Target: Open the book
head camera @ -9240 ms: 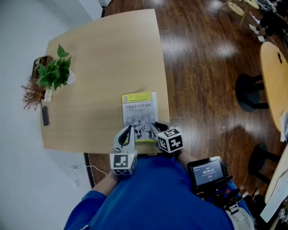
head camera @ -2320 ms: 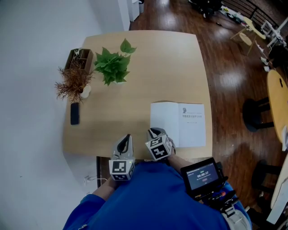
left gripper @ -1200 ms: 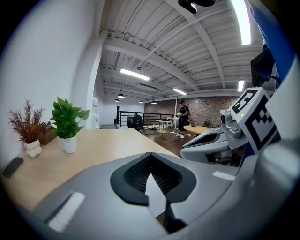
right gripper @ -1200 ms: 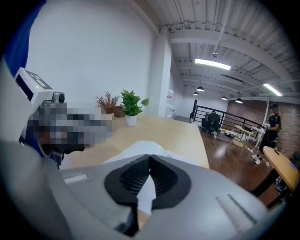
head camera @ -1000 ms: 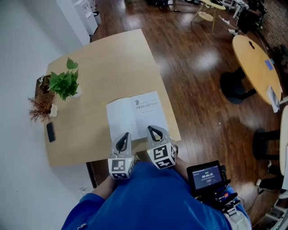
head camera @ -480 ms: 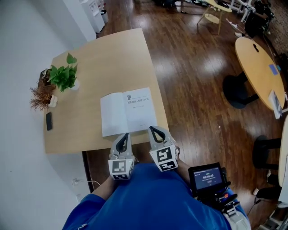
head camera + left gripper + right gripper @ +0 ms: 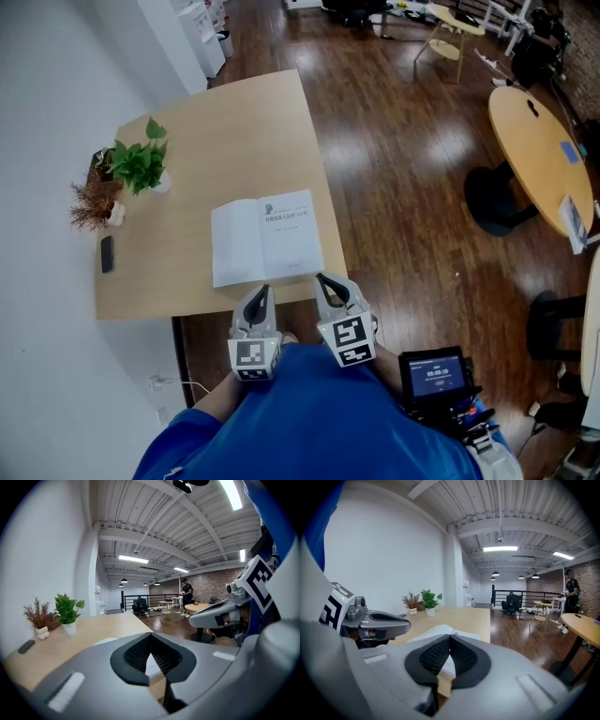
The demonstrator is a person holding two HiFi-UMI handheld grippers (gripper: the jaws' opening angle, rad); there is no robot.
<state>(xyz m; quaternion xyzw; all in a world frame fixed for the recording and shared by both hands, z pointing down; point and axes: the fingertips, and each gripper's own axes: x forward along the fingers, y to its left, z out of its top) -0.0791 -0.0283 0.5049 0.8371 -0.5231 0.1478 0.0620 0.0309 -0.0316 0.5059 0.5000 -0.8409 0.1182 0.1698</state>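
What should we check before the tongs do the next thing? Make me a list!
1. Book lies open on the table: ok.
2. Left tongs shut, nothing in them: ok.
3. Right tongs shut, nothing in them: ok.
4. Both tongs off the book, at the near table edge: ok.
5. Plant stands apart from the book: ok.
6. Right page open: cannot tell, print too small.

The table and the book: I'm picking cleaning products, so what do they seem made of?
Table: pale wood or wood-look laminate, matte, with an even tan tone and faint grain. Book: paper, with matte white pages carrying dark print, lying open.
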